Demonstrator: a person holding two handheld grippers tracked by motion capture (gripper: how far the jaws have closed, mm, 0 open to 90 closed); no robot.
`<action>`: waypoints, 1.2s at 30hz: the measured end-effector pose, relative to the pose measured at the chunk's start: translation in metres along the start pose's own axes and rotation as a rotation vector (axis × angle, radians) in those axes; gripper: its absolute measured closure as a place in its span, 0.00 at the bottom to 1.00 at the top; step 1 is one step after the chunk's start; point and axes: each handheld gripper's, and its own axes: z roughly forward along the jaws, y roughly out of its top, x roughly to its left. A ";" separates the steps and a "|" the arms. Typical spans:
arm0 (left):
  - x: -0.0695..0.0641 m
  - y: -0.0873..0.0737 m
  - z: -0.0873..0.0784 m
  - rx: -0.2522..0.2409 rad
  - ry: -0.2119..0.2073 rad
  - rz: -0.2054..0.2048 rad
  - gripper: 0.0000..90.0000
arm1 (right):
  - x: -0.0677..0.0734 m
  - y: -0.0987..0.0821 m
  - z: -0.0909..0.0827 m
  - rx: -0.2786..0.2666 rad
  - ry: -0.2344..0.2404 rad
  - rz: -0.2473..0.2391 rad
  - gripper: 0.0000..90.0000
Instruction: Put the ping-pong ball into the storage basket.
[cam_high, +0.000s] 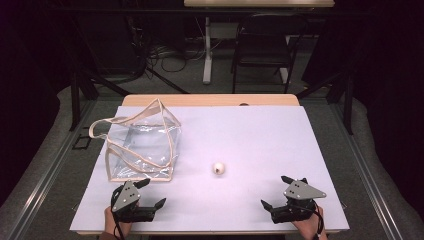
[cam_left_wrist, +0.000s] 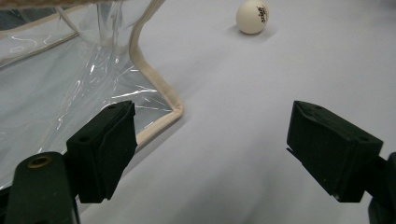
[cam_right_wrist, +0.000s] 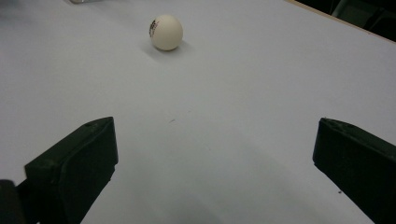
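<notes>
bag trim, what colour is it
Beige, edging the clear plastic bag and forming its handles; the left gripper view shows it best, close up at the trim.

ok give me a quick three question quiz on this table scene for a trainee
1. True or false: the white ball lies inside the clear bag.
2. Which tongs are nearer the clear bag? A) left tongs B) right tongs
3. Fill in: the jaws of both tongs stand ____, with nothing between them.

Key
1. False. The ball rests on the white table cover, apart from the bag and to its right in the high view.
2. A. In the left gripper view the bag's beige-trimmed corner lies just past the left jaw.
3. Open.
</notes>
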 end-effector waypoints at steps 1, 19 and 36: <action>0.000 0.000 0.000 0.000 0.000 0.000 0.18 | 0.000 0.000 0.000 0.000 0.000 0.000 0.00; 0.000 -0.001 -0.002 -0.010 0.009 0.001 0.18 | 0.004 0.005 0.005 0.013 0.013 -0.015 0.00; 0.000 -0.001 -0.001 -0.006 0.007 0.003 0.18 | 0.006 0.026 0.018 0.044 0.045 -0.011 0.00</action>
